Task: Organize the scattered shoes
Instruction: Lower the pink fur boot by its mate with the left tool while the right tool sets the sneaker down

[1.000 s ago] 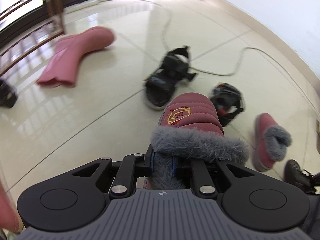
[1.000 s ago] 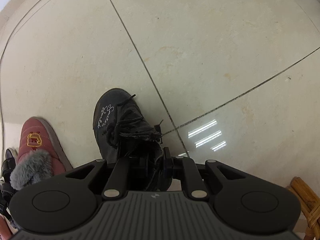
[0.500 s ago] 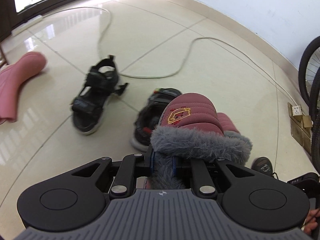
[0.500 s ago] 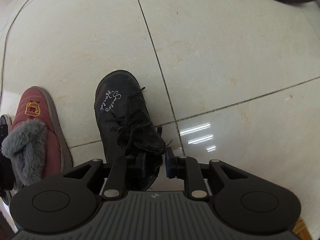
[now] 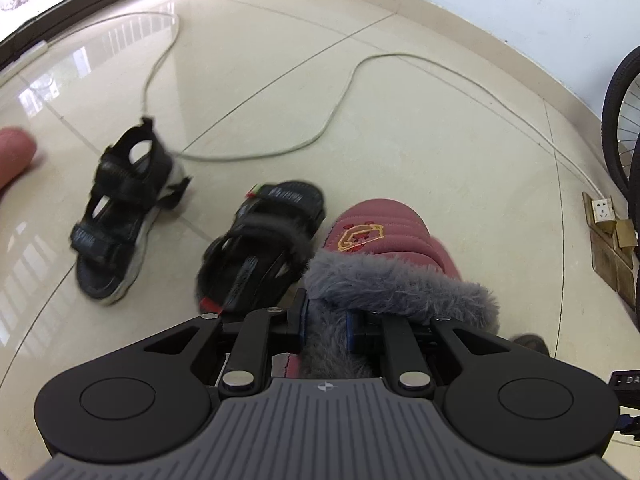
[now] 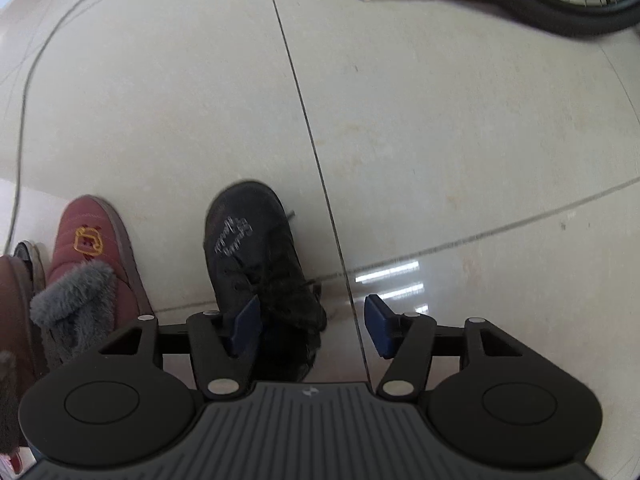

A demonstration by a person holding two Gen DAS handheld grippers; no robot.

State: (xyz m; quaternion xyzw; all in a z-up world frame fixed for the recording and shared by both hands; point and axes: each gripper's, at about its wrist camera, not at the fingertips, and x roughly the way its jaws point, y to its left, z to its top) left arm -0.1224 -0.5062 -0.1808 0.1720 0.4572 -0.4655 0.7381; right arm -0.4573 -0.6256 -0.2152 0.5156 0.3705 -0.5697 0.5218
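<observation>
L gripper (image 5: 327, 322) is clamped on the grey fur cuff of a maroon slipper (image 5: 380, 240), toe pointing away. Just ahead-left lie 2 black sandals (image 5: 260, 240), (image 5: 120, 208), w/ a grey cable (image 5: 320, 136) beyond. R gripper (image 6: 312, 326) jaws are opening, pads off the black lace-up shoe (image 6: 256, 256) standing on the floor between them. Another maroon slipper (image 6: 88, 260) sits left of it; bike wheel (image 6: 560, 4) far ahead.

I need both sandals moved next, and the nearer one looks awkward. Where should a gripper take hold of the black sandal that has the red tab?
Probably the wide strap across the middle of the black sandal, from above. It lies sole-down on the floor, and that strap arches clear of the footbed, so fingers can close on it. The flat sole offers no such edge.
</observation>
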